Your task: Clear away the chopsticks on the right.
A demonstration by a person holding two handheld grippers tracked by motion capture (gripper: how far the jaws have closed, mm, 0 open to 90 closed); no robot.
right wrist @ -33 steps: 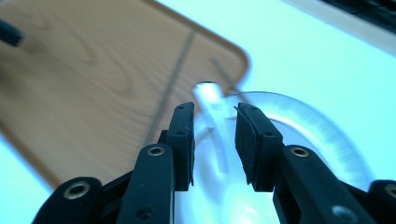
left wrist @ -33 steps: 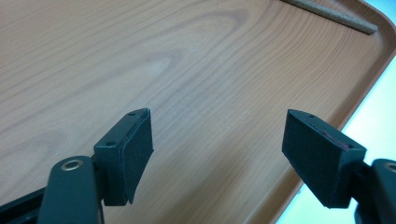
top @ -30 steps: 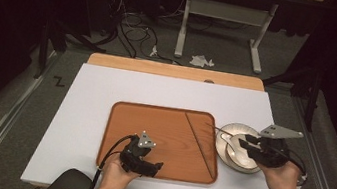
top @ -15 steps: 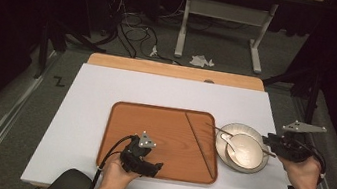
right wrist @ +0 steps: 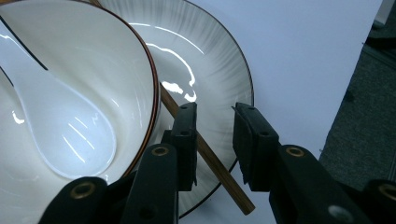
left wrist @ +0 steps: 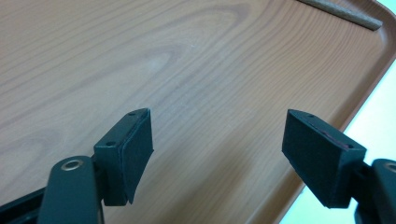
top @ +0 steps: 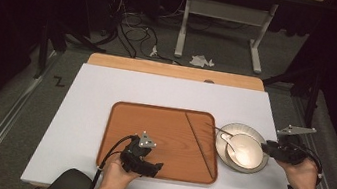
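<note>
Now my right tongs (right wrist: 214,140) straddle, narrowly apart, the chopstick (right wrist: 205,154) on the plate (right wrist: 219,60); left tongs (left wrist: 217,154) wait wide apart over the tray (top: 162,124).

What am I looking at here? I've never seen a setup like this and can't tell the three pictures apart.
A person sits at a white table, holding a hand-held gripper in each hand. The high view looks down from above. Each other picture comes from a camera riding on one gripper. The left gripper hangs open over a wooden tray, holding nothing. One chopstick lies in that tray. The right gripper sits by a plate, its jaws slightly apart around a second chopstick on the rim. A bowl on the plate holds a spoon.
</note>
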